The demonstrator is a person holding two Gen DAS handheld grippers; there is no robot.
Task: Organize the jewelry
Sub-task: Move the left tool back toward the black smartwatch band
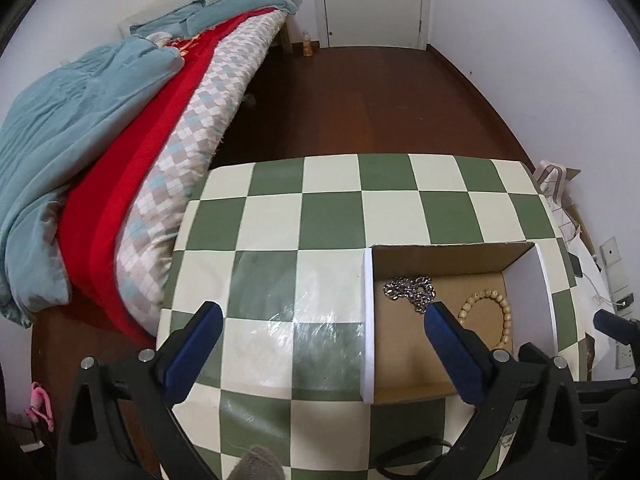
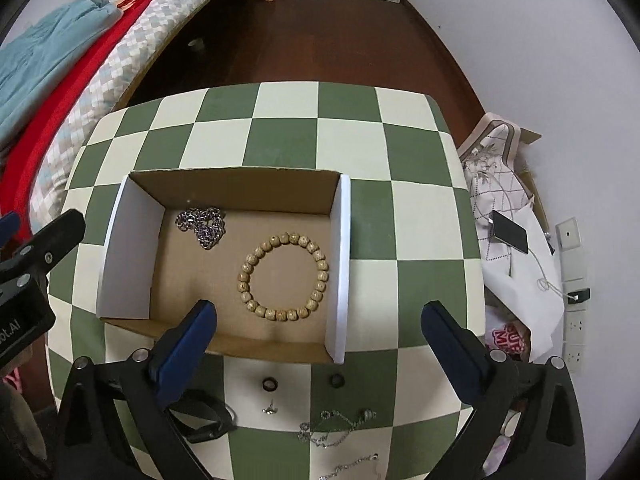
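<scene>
The wooden bead bracelet [image 2: 285, 276] lies flat in the cardboard box [image 2: 236, 190], right of centre, just beyond my right gripper [image 2: 318, 322], whose fingers are spread wide and hold nothing. The silver chain [image 2: 202, 226] sits heaped in the box's far left corner, apart from the beads. My left gripper [image 1: 320, 322] is spread too, empty, over the checkered table [image 1: 272, 208] left of the box wall. Only the right view shows the loose pieces near me: two dark rings [image 2: 269, 384], thin chains [image 2: 332, 426], a black band [image 2: 204, 420]. The far tabletop lies open; the bed [image 1: 100, 152] borders the left edge
</scene>
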